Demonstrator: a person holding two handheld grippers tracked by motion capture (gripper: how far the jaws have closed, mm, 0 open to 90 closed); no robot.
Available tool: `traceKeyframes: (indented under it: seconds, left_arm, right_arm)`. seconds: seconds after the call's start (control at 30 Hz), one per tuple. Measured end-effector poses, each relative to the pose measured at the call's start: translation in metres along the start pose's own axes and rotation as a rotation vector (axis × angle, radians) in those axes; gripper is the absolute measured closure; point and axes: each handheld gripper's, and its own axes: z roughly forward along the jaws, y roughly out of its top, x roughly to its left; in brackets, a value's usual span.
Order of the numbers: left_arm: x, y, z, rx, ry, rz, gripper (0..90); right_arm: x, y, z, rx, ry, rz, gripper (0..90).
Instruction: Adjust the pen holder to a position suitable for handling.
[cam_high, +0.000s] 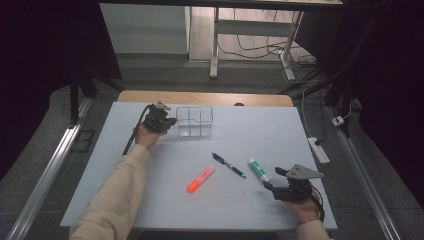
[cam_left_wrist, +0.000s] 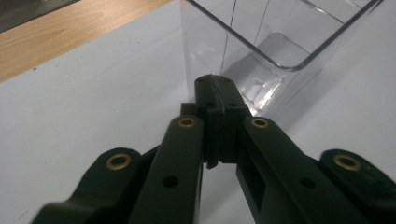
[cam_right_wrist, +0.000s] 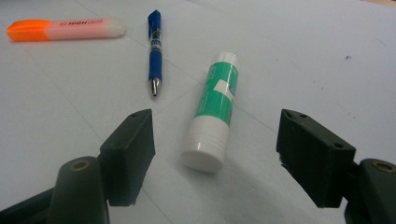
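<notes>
Where jaws gape: glue stick (cam_right_wrist: 212, 111); pen (cam_right_wrist: 154, 45) beside

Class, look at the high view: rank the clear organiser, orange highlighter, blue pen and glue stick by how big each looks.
1. Clear organiser, plainly largest, though farthest from the camera.
2. Blue pen and orange highlighter: about equal in length, the highlighter thicker; too close to rank.
3. Glue stick, shortest.
</notes>
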Motion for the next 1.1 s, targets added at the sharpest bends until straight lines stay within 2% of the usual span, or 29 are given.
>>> traceKeyframes:
  seconds: [0.33, 0.8, 1.1]
  left_arm:
    - [-0.009, 0.01, 0.007, 0.0, -0.007, 0.0, 88.7]
    - [-0.015, 0.02, 0.018, 0.007, -0.014, -0.007, 88.7]
    - [-0.017, 0.019, 0.018, 0.022, -0.03, 0.0, 88.6]
  right_arm:
    - [0.0, 0.0, 0.0, 0.002, 0.0, -0.001, 27.2]
    - [0.0, 0.0, 0.001, 0.009, -0.003, -0.001, 27.2]
    - [0.0, -0.001, 0.001, 0.007, 0.006, 0.002, 27.2]
